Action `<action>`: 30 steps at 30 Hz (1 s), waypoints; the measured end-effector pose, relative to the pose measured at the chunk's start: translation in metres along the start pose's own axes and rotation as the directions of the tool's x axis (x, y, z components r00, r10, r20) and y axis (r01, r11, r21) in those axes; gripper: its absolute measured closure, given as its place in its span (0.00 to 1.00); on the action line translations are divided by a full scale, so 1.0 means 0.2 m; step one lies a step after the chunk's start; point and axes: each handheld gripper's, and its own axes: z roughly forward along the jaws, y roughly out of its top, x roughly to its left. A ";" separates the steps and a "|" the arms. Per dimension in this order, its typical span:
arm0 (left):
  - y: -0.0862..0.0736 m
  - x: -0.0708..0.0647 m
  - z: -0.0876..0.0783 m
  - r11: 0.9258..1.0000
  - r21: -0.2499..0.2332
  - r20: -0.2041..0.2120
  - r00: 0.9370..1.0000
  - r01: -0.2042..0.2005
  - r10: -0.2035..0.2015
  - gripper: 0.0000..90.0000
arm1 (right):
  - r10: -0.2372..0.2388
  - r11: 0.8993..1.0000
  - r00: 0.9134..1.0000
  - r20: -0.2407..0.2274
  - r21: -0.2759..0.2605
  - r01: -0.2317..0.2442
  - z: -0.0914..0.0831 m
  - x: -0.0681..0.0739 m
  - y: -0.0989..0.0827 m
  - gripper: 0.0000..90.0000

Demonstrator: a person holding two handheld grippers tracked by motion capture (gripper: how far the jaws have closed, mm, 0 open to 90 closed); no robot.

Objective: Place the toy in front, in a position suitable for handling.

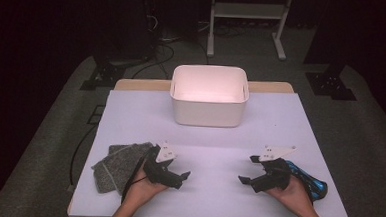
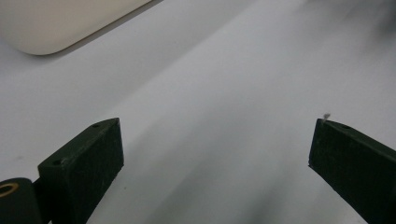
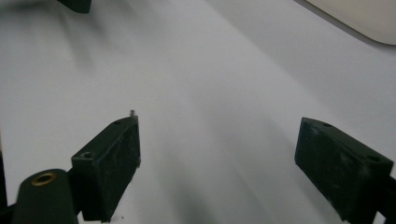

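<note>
Plainly, two grippers are at work, one in each hand, both low over the near part of the table (image 1: 130,115). The left gripper (image 2: 215,154) has its jaws spread wide, with nothing but bare white surface between them. The right gripper (image 3: 217,158) is likewise wide open and holds nothing. From above, the left gripper (image 1: 183,177) and right gripper (image 1: 245,180) point inward toward each other, well apart, each with a grey three-cornered plate on top.

Just beside the left hand (image 1: 144,188), on its outer side, lies one grey cloth (image 1: 118,164), folded and flat on the table. Beside the right hand (image 1: 296,196), on its outer side, lies one blue-and-black object (image 1: 314,185); what it is cannot be told.

One white bin (image 1: 208,95) stands at the far middle of the table, well apart from both grippers. Its inside looks empty, as far as the high view shows. A corner of the bin (image 2: 51,23) appears at the top left of the left gripper view, and another corner (image 3: 359,16) at the top right of the right gripper view.
</note>
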 end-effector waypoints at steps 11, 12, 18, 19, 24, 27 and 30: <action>0.00 0.00 0.00 1.000 0.004 0.005 1.000 -0.014 0.014 0.03 | 0.001 1.000 1.000 0.000 -0.003 -0.001 -0.05 0.00 0.02 0.15; 0.00 0.00 0.00 1.000 0.000 0.005 1.000 -0.010 0.010 0.03 | 0.003 1.000 1.000 0.000 -0.005 -0.003 -0.06 -0.01 0.02 0.15; 0.00 -0.01 -0.01 1.000 0.004 -0.004 1.000 -0.019 0.019 0.03 | 0.010 1.000 1.000 0.002 -0.017 -0.010 -0.10 -0.03 0.03 0.15; 0.00 -0.01 -0.01 1.000 0.004 -0.006 1.000 -0.019 0.019 0.03 | 0.011 1.000 1.000 0.001 -0.017 -0.011 -0.11 -0.03 0.03 0.15; 0.01 -0.02 -0.01 1.000 0.004 -0.009 1.000 -0.029 0.029 0.03 | 0.001 0.999 1.000 0.000 -0.033 -0.001 -0.15 -0.04 0.06 0.15; 0.01 -0.03 0.00 0.999 0.003 -0.010 0.999 -0.032 0.032 0.03 | -0.001 0.999 1.000 -0.001 -0.042 0.001 -0.18 -0.04 0.08 0.15; 0.01 -0.03 0.00 0.999 0.009 -0.011 0.999 -0.043 0.043 0.03 | -0.002 0.999 1.000 -0.001 -0.040 0.002 -0.21 -0.04 0.09 0.15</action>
